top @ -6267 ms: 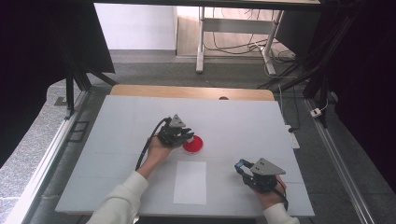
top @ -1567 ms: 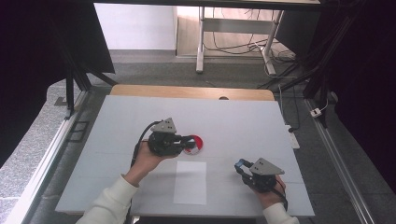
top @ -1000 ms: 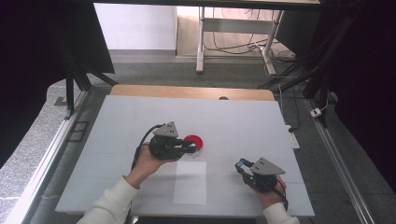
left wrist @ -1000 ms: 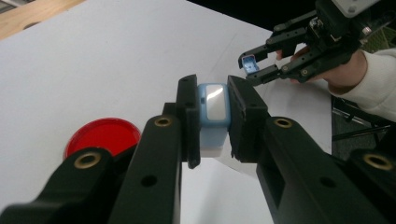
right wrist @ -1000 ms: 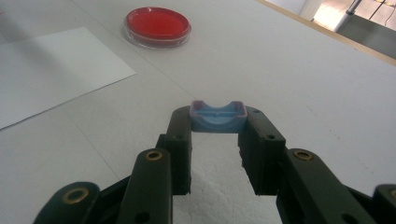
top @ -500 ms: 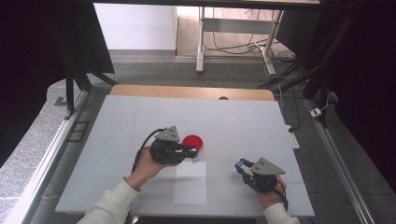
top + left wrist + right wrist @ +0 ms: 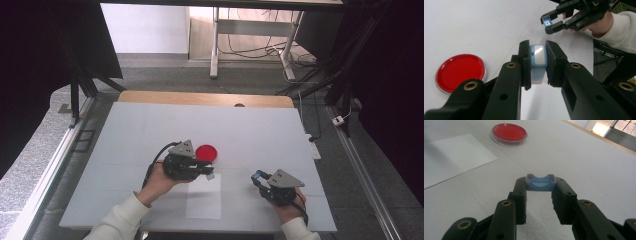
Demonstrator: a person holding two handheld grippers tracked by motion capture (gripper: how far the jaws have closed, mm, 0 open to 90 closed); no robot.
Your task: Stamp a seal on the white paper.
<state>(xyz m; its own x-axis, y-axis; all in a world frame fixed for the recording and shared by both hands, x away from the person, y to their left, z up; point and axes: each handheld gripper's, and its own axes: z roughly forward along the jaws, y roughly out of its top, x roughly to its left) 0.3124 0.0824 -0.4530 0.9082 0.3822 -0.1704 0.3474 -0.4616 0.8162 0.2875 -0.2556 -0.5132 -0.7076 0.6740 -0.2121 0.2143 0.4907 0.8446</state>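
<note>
- The left gripper (image 7: 536, 67) has its fingers (image 7: 525, 62) clamped on a small white box with a light blue rim (image 7: 537, 60), held just above the table (image 7: 150, 130) at the near edge of the white paper sheet (image 7: 204, 197).
- The red round dish (image 7: 206, 153) sits on the table just beside that gripper.
- The right gripper (image 7: 540, 192) pinches a small blue tray-shaped piece (image 7: 540, 182) between its fingers, well apart from the dish.
</note>
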